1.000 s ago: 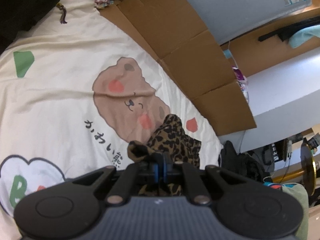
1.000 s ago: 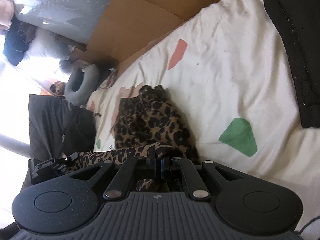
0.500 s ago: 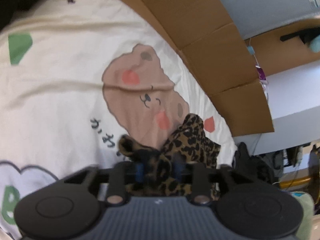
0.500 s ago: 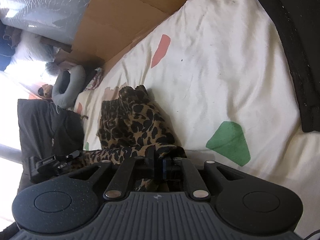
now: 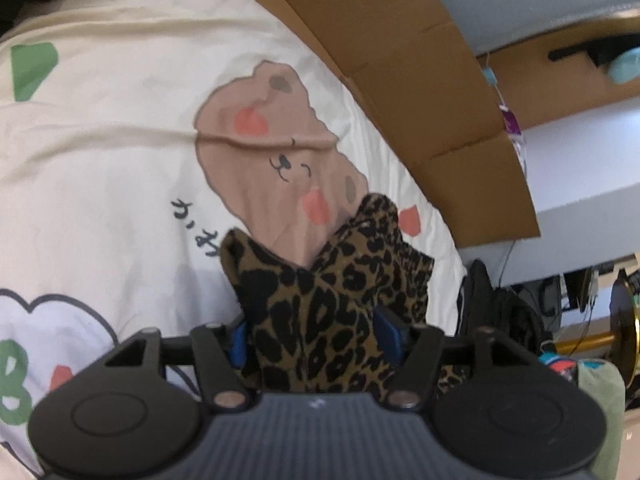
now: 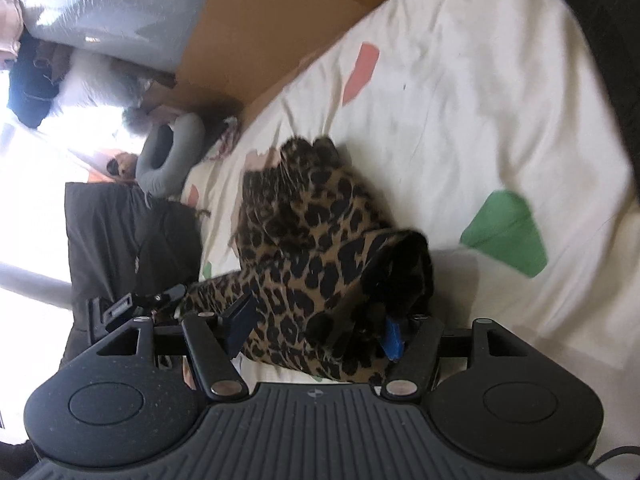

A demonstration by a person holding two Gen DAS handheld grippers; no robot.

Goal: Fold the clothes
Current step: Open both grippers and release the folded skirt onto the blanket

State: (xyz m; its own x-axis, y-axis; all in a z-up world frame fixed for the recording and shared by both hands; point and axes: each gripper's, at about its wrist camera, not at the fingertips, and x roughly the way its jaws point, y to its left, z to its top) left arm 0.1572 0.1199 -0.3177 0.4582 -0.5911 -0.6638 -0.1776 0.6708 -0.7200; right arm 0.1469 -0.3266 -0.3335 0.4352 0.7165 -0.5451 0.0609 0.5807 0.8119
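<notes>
A leopard-print garment point(image 5: 360, 264) lies bunched on the cream cartoon-bear bed cover point(image 5: 100, 160). In the left wrist view my left gripper point(image 5: 313, 336) has its jaws opening, and a fold of the garment sits loosely between the blue pads point(image 5: 238, 340). In the right wrist view the same garment point(image 6: 304, 216) spreads away from my right gripper point(image 6: 316, 328). Its jaws are opening too, with a dark bunched edge of the cloth resting by the right pad point(image 6: 392, 340). The cloth under both gripper bodies is hidden.
Flattened cardboard point(image 5: 400, 60) lines the far edge of the bed. A black garment point(image 6: 120, 232) and a grey neck pillow point(image 6: 168, 156) lie at the left in the right wrist view. More black cloth point(image 6: 616, 40) lies at the right edge. Clutter stands on the floor beyond the bed point(image 5: 492, 312).
Both grippers were shut on the leopard cloth and now have their jaws spread apart. The cloth has slackened and dropped onto the bed cover. The left gripper has sunk a little.
</notes>
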